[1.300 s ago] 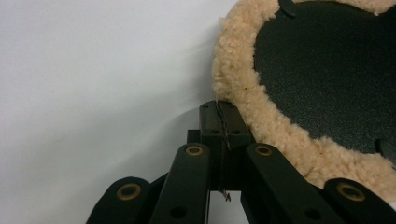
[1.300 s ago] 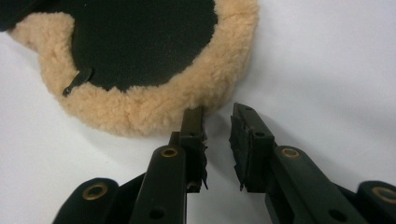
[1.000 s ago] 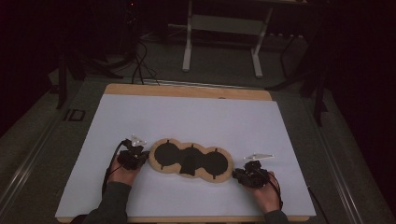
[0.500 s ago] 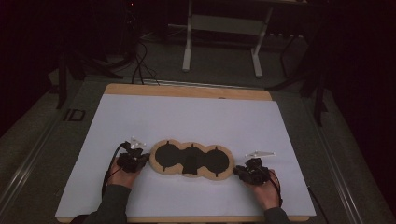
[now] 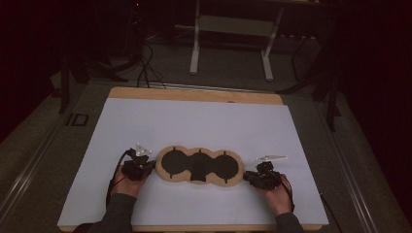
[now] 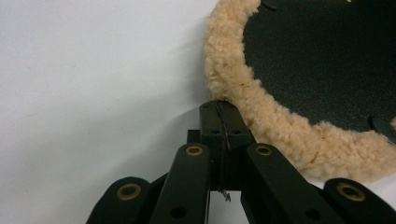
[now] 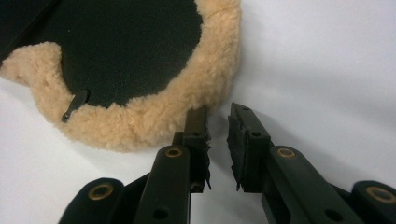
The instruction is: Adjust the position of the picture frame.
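A three-lobed tan fleece pad [image 5: 214, 167] with black centres lies flat on the white sheet [image 5: 194, 121], near the front edge. My left gripper [image 5: 148, 167] rests at its left end. In the left gripper view that gripper [image 6: 220, 109] is shut, jaws pressed together with nothing between, tips against the fleece rim [image 6: 280, 126]. My right gripper [image 5: 248, 177] sits at the pad's right end. In the right gripper view it [image 7: 218, 116] is open by a narrow gap that holds nothing, its left jaw touching the fleece rim [image 7: 154, 116].
The white sheet covers a wooden table [image 5: 194, 94] whose front edge runs just below my hands. Beyond the far edge stand a pale metal frame [image 5: 231, 43] and cables [image 5: 145, 68] on the dark floor. Bare sheet stretches behind the pad.
The right hand has shifted only slightly beside the pad's right end. The left hand and the pad stay where they were.
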